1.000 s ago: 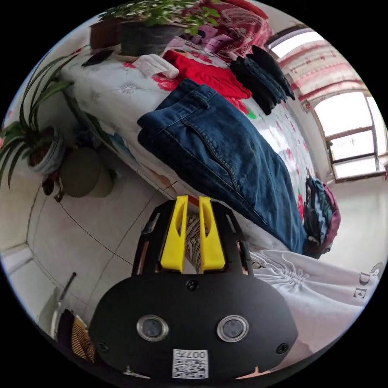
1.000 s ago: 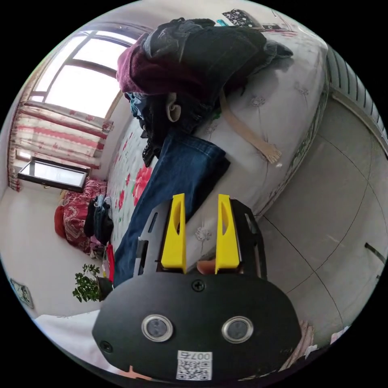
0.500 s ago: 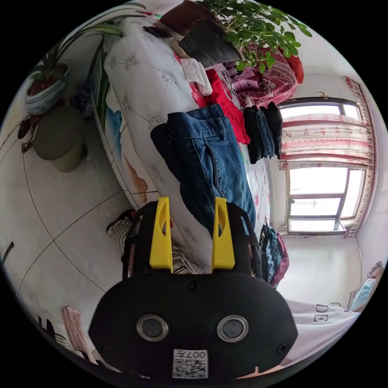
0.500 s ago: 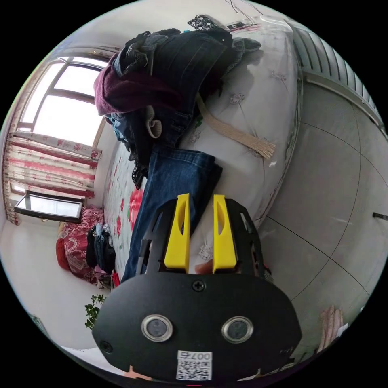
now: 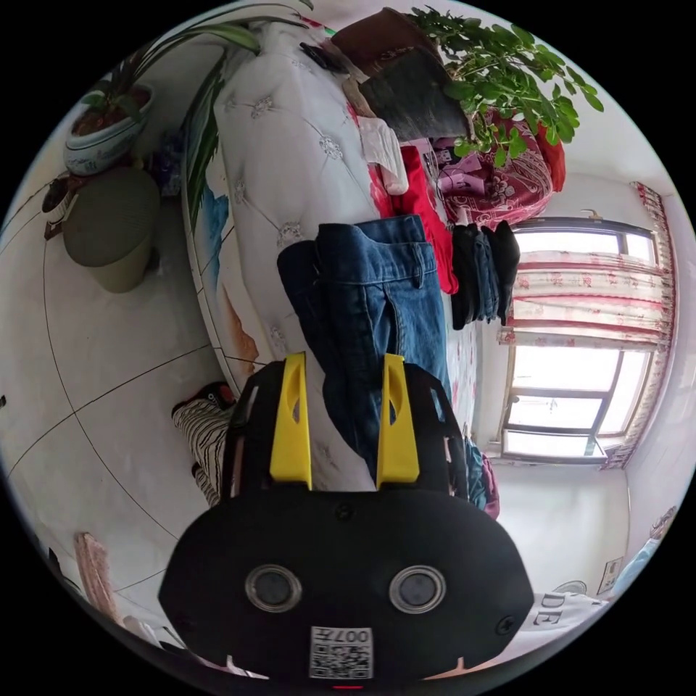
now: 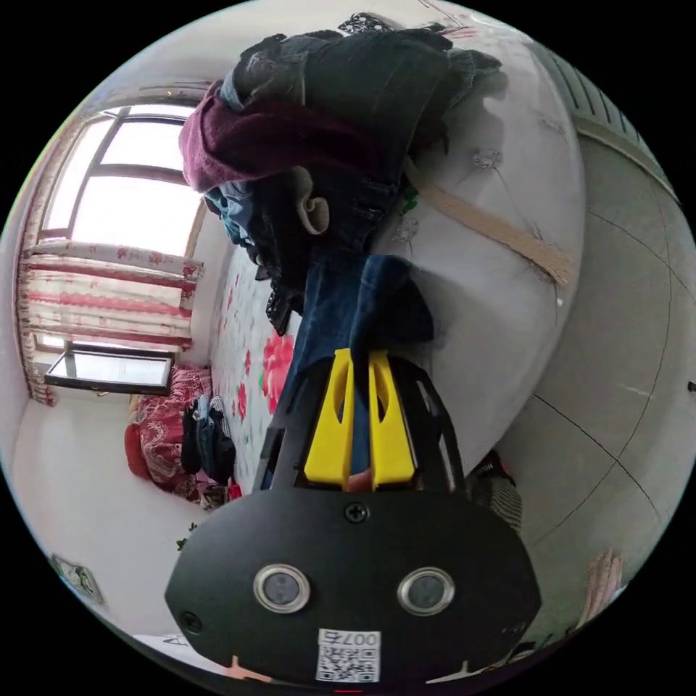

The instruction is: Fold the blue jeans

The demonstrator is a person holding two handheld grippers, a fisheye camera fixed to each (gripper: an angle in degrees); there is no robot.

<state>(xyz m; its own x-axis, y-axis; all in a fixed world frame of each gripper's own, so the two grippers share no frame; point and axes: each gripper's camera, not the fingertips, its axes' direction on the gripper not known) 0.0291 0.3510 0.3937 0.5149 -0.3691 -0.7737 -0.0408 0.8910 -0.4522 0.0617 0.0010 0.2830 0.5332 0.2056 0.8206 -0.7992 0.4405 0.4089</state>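
White bed, right hand-held gripper clamped on blue jeans, left hand-held gripper spread apart

The left gripper at six o'clock holds its yellow fingers apart over the bed edge. The blue jeans lie centrally; a potted plant sits at one o'clock.

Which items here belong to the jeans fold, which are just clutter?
In the job:
- blue denim jeans on the white tufted bed
- right tool, shut on the jeans' hem
- left tool, open

Lying about:
- red garment
- dark folded stack
- heaped dark clothes pile
- potted plant
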